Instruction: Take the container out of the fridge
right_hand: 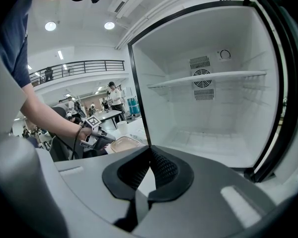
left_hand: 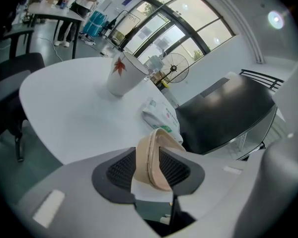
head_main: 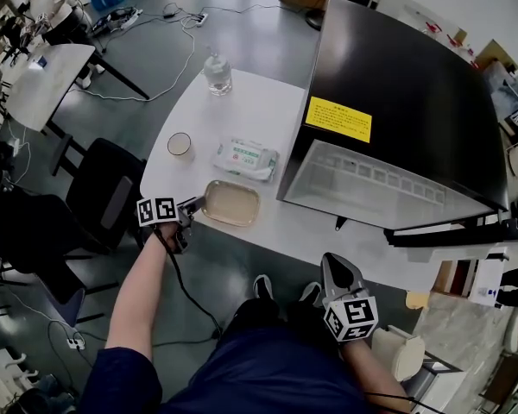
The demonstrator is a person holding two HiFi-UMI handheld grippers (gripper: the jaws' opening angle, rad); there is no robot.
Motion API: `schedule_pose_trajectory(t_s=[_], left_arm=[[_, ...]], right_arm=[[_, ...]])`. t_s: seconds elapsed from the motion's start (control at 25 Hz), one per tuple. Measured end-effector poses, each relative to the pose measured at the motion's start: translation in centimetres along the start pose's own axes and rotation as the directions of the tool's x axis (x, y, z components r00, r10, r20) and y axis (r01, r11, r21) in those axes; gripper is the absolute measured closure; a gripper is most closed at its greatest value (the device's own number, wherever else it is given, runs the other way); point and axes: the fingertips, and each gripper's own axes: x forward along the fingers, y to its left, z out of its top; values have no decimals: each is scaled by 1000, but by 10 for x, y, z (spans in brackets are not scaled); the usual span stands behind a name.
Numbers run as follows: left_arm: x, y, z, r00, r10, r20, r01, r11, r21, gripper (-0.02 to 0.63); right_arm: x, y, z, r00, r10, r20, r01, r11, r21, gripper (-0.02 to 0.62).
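Farthest left of the fridge (head_main: 397,102): left gripper (head_main: 192,207), at the near edge of the tabletop (head_main: 268,110). Jaws spread and released, with the near end of the container (head_main: 231,203) between them, unclamped. Container out of the fridge, flat on the tabletop, just left of the open fridge door (head_main: 375,184). Beyond it, also left of the fridge: paper cup (head_main: 180,144), pack of wipes (head_main: 245,159), and clear bottle (head_main: 217,74) farthest back. Fridge cabinet open, with a white interior and one shelf (right_hand: 208,77). In front of the fridge, off the tabletop: right gripper (head_main: 331,261), jaws clenched together, nothing between them.
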Motion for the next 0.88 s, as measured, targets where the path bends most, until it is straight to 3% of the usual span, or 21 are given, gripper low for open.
schedule_pose_trajectory(t_s=[0.2,0.4,0.64,0.88], left_arm=[[-14,-8,5,998,27,54,-29,999,26,485],[-33,-35,13,985,74,157,-96,986,135,486],[-45,-94,6,965,35,259,-98,967,235,486],[-49,-163,-2,953,-19,302,-94,931,354,486]], right_arm=[[-3,-2,3,1000,10,5,-10,1000,-3,591],[-4,-9,5,1000,20,16,-20,1000,-3,591],[-7,-23,17,999,24,48,-24,1000,-11,591],[-8,-39,36,995,29,90,-27,999,-28,591]])
